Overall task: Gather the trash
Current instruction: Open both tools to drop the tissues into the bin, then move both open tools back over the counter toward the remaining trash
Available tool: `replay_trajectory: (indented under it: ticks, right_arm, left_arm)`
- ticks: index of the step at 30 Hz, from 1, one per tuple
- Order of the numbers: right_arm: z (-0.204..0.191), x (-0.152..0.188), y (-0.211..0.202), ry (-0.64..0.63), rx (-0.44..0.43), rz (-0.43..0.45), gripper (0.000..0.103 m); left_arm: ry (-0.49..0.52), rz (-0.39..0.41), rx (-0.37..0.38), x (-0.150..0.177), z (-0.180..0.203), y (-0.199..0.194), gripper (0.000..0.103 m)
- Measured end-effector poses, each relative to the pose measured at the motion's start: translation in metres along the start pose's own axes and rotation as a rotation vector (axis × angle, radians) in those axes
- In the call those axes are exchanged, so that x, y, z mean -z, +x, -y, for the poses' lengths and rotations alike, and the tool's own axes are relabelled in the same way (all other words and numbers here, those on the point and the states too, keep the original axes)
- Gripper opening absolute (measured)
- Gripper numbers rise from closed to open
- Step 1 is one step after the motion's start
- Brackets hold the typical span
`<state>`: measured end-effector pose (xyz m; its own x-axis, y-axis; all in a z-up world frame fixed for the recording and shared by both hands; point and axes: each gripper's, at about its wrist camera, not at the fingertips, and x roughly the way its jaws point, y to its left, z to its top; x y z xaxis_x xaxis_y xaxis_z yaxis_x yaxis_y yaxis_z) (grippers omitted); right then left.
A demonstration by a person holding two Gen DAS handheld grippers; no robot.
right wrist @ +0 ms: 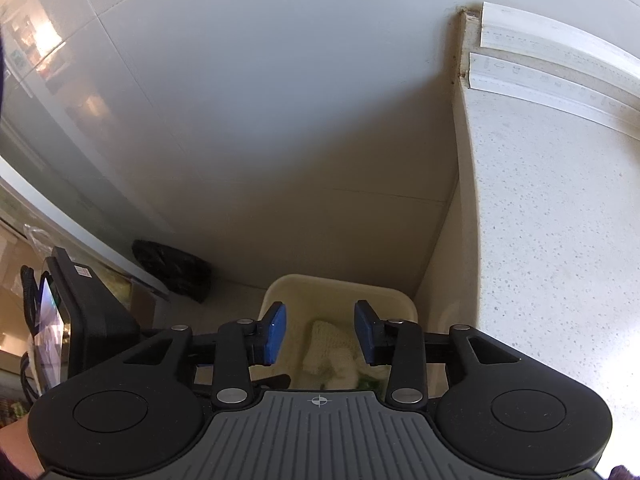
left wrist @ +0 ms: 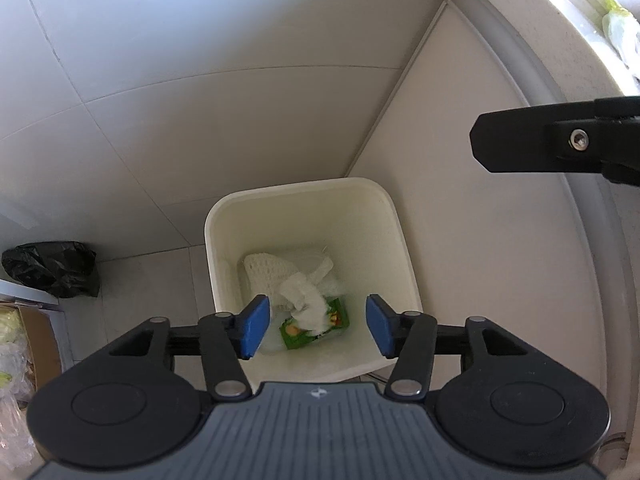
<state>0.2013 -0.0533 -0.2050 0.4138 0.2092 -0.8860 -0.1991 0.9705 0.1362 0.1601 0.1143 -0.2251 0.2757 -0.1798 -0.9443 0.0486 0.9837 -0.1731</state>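
A cream trash bin (left wrist: pixel 396 232) stands on the floor in a wall corner. Inside lie a white knitted cloth (left wrist: pixel 264 274), a crumpled white tissue (left wrist: pixel 308 306) and a green snack wrapper (left wrist: pixel 298 336). My left gripper (left wrist: pixel 318 330) hovers over the bin mouth, open and empty. My right gripper (right wrist: pixel 320 334) is also open and empty, above the same bin (right wrist: pixel 340 286), where the white cloth (right wrist: pixel 328 340) shows between its fingers. A black part of the right gripper (left wrist: pixel 532 144) enters the left wrist view at the right.
A black plastic bag (left wrist: pixel 54 268) lies on the floor left of the bin, also in the right wrist view (right wrist: pixel 176 268). A cardboard box (left wrist: pixel 36 340) with plastic sits at far left. A speckled white counter (right wrist: pixel 552 208) rises at the right. Tiled walls stand behind.
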Motion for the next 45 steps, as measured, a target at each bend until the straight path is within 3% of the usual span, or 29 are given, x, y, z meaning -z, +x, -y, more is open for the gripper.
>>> replay_trajectory:
  ticks: [15,18,21,24,28,32,45]
  right_arm:
    - [0.006,-0.007,-0.023,-0.005,-0.015,0.042,0.044]
    - [-0.003,-0.008,-0.027,-0.008,-0.012,0.061,0.051]
    - [-0.003,-0.007,-0.038,-0.008,-0.014,0.078,0.053]
    - [-0.003,-0.004,-0.049,-0.008,-0.011,0.098,0.061]
    - [-0.006,-0.003,-0.064,-0.011,0.001,0.128,0.070]
    - [-0.005,0.002,-0.082,-0.007,0.016,0.160,0.078]
    - [0.010,0.024,-0.138,0.051,0.083,0.251,0.087]
  left_arm:
    - [0.018,0.025,-0.008,0.001,0.004,0.004,0.063]
    - [0.023,0.032,-0.009,0.003,0.004,0.002,0.066]
    - [0.031,0.041,-0.011,0.004,0.008,-0.005,0.071]
    - [0.042,0.051,-0.016,0.006,0.010,-0.013,0.077]
    - [0.048,0.067,-0.024,0.007,0.013,-0.026,0.094]
    - [0.061,0.085,-0.039,0.008,0.020,-0.041,0.100]
    - [0.102,0.144,-0.026,0.010,0.045,-0.089,0.102]
